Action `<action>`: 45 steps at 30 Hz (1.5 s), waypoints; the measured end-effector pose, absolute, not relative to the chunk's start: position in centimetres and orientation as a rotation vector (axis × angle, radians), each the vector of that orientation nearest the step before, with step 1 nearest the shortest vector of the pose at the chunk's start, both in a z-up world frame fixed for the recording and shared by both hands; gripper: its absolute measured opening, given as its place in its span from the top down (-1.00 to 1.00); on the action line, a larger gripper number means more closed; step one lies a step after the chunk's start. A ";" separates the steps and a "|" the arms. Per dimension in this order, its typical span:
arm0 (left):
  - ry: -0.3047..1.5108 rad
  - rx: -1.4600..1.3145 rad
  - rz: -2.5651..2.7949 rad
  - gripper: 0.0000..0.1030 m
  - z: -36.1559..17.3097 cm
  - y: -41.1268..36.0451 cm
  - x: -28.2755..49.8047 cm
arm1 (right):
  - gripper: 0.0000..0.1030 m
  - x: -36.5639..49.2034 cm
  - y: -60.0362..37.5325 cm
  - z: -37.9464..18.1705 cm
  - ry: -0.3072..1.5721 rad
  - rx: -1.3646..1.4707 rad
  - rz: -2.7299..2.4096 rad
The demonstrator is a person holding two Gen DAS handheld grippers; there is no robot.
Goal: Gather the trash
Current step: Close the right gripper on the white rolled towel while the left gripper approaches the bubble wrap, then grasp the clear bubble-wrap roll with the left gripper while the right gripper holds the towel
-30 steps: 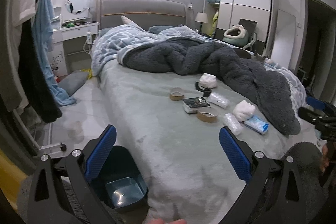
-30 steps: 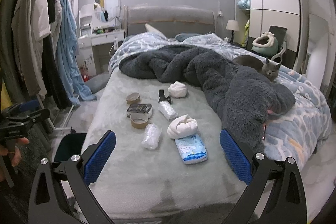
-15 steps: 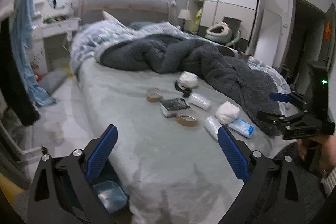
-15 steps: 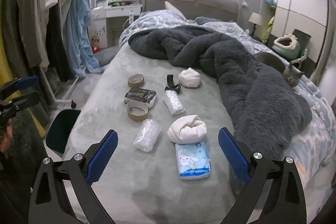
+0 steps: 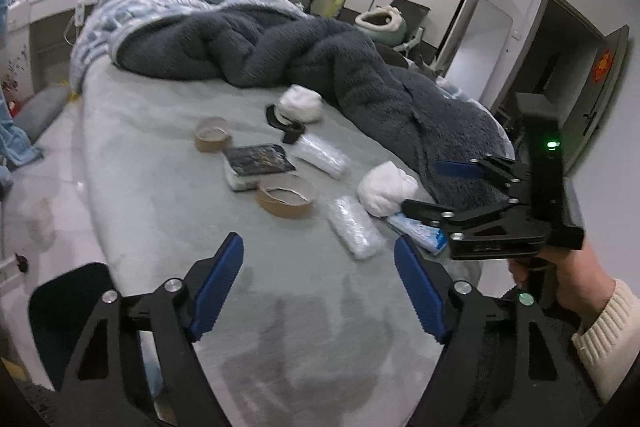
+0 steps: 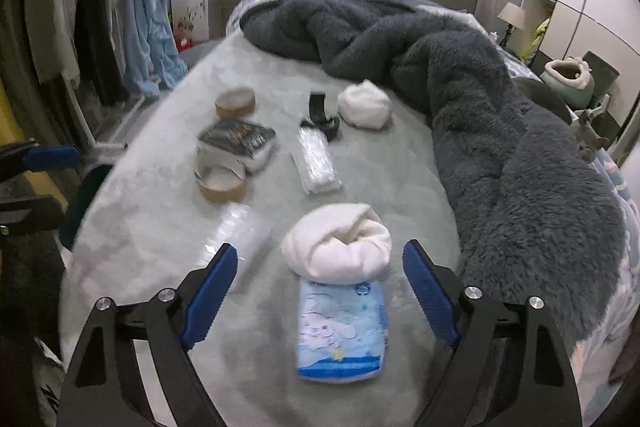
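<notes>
Clear wrapped bundle (image 6: 236, 239) smeared by motion blur, its lower end hidden behind a blue pad. Tissue pack (image 5: 418, 229) mostly covered by the right hand-held gripper (image 5: 436, 187) and a white wad (image 5: 386, 187). Dark bin (image 5: 68, 311) — largely hidden behind the gripper's frame.

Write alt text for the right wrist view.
The right tool, jaws apart and closing, empty, hovers over a white cloth bundle and blue tissue pack on a grey-green bed, with tape rolls beyond.
</notes>
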State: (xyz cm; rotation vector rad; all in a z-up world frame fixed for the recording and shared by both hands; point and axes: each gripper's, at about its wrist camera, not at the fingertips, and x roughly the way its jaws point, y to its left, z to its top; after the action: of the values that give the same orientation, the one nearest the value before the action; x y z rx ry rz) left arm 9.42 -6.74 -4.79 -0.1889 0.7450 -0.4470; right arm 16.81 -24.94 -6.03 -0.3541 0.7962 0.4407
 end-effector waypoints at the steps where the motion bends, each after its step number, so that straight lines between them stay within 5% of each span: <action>1: 0.756 -0.195 -0.457 -0.51 -5.1 -7.1 9.8 | -0.56 17.1 -25.0 -6.4 0.805 -0.365 0.443; 17: 0.868 -0.240 -0.532 -0.25 -8.8 -12.0 14.5 | -0.49 20.1 -25.3 -9.1 0.879 -0.474 0.569; 28: 0.974 -0.362 -0.540 0.09 -11.6 -12.5 18.1 | -0.07 20.2 -25.2 -10.0 0.875 -0.518 0.591; 45: 0.780 -0.280 -0.478 0.24 -6.8 -9.2 16.6 | 0.04 19.4 -22.7 -6.2 0.753 -0.544 0.544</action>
State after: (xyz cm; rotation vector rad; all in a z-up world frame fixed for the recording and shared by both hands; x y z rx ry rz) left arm 16.58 -9.22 -6.78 -0.2798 0.7798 -0.4779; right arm 19.41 -22.73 -6.22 -0.5441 0.7535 0.5442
